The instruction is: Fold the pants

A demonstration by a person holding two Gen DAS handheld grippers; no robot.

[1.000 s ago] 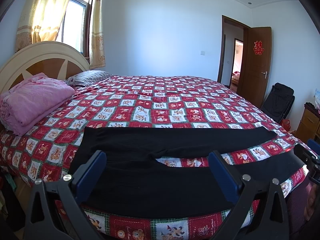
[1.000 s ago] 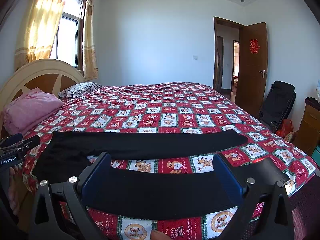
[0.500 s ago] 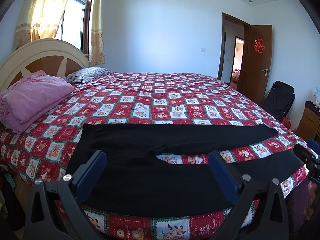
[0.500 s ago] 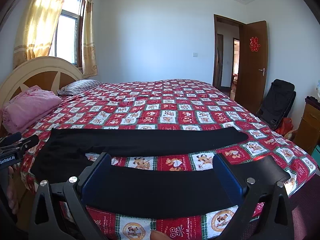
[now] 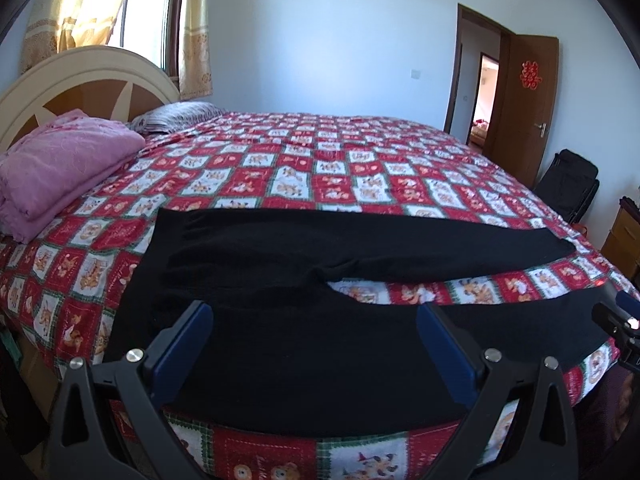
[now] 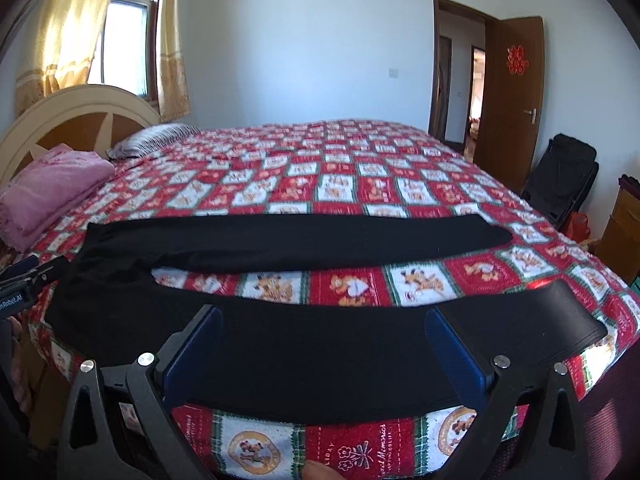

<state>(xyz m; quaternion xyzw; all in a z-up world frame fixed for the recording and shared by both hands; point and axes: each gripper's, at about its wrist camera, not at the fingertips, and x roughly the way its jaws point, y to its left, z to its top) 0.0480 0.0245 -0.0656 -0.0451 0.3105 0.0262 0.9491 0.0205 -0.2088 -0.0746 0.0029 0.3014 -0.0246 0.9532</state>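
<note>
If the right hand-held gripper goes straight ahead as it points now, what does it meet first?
Most likely the black pants: their near leg lies directly between the open fingers of the right hand-held gripper, on the bed. Depth is hard to judge.

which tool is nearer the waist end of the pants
Left. The left tool hovers by the waist end of the pants; the right tool hovers over the near leg toward the cuff.

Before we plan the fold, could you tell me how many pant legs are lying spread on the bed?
2. The far leg lies across the bed; the near leg runs along the front edge. None looks hidden.
</note>
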